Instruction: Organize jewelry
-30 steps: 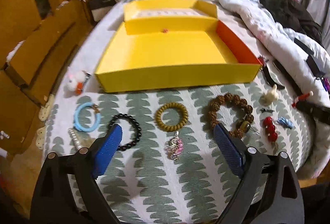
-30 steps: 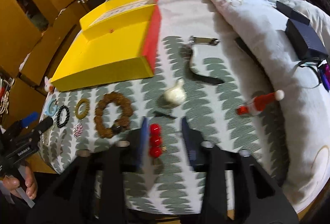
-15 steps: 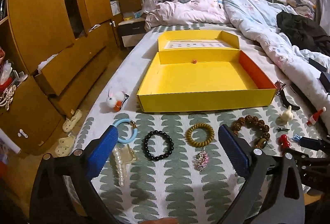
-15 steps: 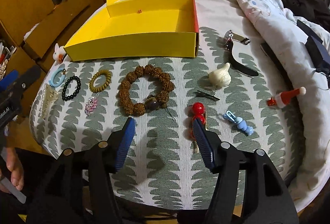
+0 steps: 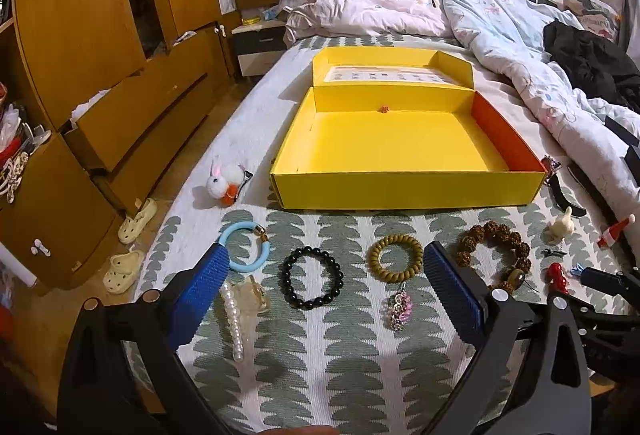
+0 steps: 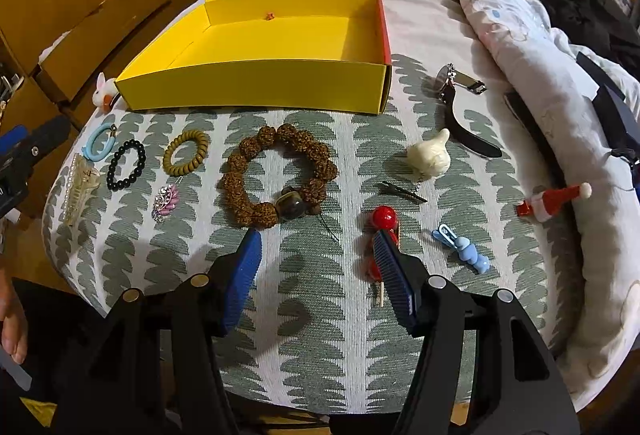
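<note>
An open yellow box lies on the bed. In front of it lie a blue bangle, a black bead bracelet, an olive coil band, a big brown bead bracelet, a pink charm, a pearl clip and a red bead clip. My left gripper is open above the black bracelet and coil band. My right gripper is open just short of the brown bracelet, its right finger over the red clip.
A cream figurine, black hairpin, blue clip, Santa-hat clip and a watch lie at right. A plush rabbit clip lies left of the box. Rumpled duvets and wooden wardrobes flank the bed.
Both grippers have pulled back and risen from the items. The right gripper has opened wider and shifted left off the red bead clip, which stays on the bedspread.
</note>
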The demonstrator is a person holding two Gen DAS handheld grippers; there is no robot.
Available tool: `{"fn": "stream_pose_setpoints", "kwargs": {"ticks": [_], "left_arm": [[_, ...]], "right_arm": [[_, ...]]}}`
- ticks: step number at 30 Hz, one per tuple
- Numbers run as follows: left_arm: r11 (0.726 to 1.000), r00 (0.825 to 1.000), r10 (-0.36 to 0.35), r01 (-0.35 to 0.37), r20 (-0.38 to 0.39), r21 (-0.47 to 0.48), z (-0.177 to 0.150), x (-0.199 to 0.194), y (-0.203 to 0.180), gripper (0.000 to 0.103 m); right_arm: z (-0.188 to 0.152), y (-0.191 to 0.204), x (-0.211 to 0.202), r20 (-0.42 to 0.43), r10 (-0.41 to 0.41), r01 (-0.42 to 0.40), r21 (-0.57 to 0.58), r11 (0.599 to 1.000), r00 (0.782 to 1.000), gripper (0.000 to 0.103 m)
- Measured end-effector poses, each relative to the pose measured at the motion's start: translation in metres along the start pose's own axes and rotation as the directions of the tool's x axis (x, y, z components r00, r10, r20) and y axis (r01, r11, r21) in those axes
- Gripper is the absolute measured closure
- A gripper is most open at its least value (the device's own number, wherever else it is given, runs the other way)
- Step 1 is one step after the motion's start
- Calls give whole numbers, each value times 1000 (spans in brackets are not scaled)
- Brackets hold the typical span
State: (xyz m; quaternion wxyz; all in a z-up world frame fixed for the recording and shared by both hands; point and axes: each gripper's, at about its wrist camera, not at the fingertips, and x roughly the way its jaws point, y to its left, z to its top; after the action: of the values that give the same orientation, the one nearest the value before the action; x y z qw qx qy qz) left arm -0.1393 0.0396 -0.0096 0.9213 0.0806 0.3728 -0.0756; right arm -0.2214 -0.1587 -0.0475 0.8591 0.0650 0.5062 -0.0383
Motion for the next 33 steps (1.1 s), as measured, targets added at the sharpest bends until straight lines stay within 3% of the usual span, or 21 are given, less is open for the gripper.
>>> {"fn": "stream_pose_setpoints", "kwargs": {"ticks": [33], "left_arm": [[1000,1000,1,-1,-9,4,2,2,1,7]], "right_arm": [[0,-4,2,-4,-25,25,-1,1000,1000,41]]}}
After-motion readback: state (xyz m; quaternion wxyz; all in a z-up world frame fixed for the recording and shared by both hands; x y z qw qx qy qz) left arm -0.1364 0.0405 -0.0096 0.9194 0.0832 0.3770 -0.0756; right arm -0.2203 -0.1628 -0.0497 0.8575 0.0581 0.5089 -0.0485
